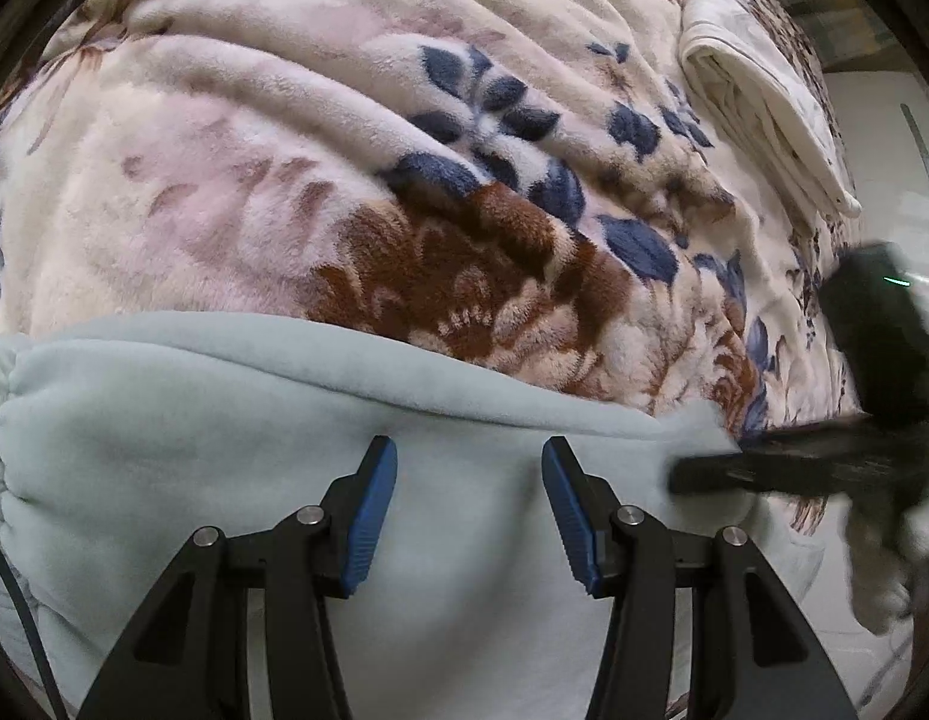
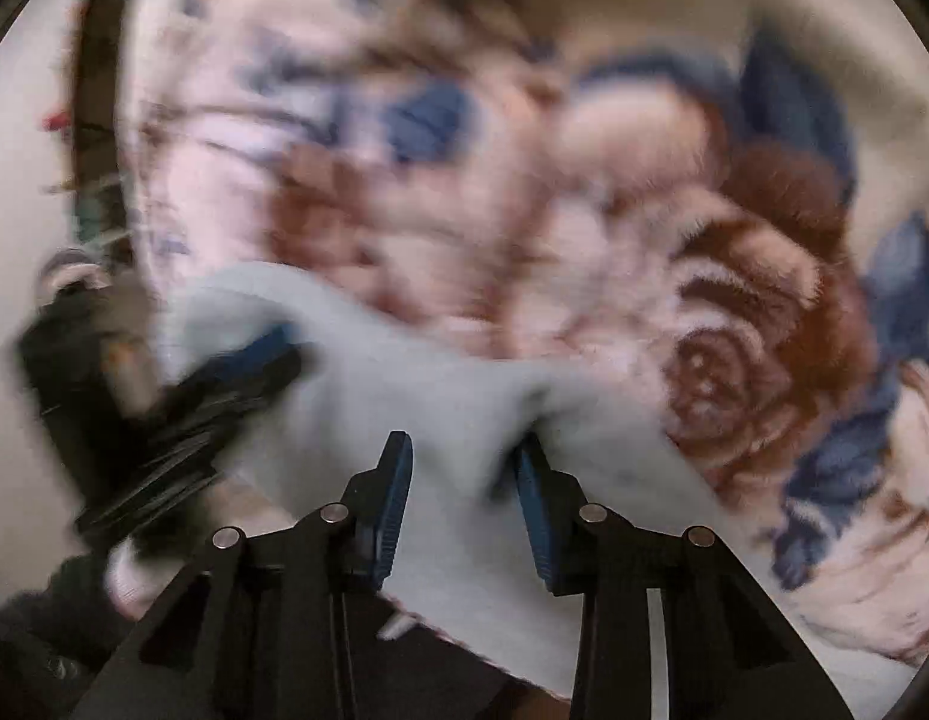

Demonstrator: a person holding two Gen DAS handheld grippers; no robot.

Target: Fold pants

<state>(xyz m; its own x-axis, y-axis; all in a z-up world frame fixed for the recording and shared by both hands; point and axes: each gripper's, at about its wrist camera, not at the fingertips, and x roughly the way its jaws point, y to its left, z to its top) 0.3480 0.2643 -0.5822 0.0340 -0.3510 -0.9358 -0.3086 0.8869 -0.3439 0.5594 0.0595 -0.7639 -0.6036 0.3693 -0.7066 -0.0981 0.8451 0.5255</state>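
Pale mint fleece fills the lower half of the left wrist view: the pants (image 1: 236, 420) lie spread on a plush floral blanket (image 1: 356, 138) printed with brown roses and blue leaves. An elasticated, gathered edge of the pants shows at the far left of that view. The left gripper (image 1: 469, 510) hangs over the fabric, pointing steeply down, its blue-padded fingers (image 1: 371, 516) standing apart with flat fleece between them and neither pad pressing on it. At the right edge of the same view the right gripper (image 1: 704, 474) comes in as a dark blurred shape reaching the corner of the pants. A folded cream cloth (image 1: 758, 120) lies well apart on the blanket near the upper right.

The right wrist view is heavily smeared by motion. There the right gripper (image 2: 467, 498) has a raised ridge of the pants (image 2: 416, 372) between its fingers; the fold seems to lie against the right pad, but the left pad stands clear of it, so the jaws look part open and not clamped. The left gripper (image 2: 224, 372) shows as a dark blur at the left, over the pants' far corner.
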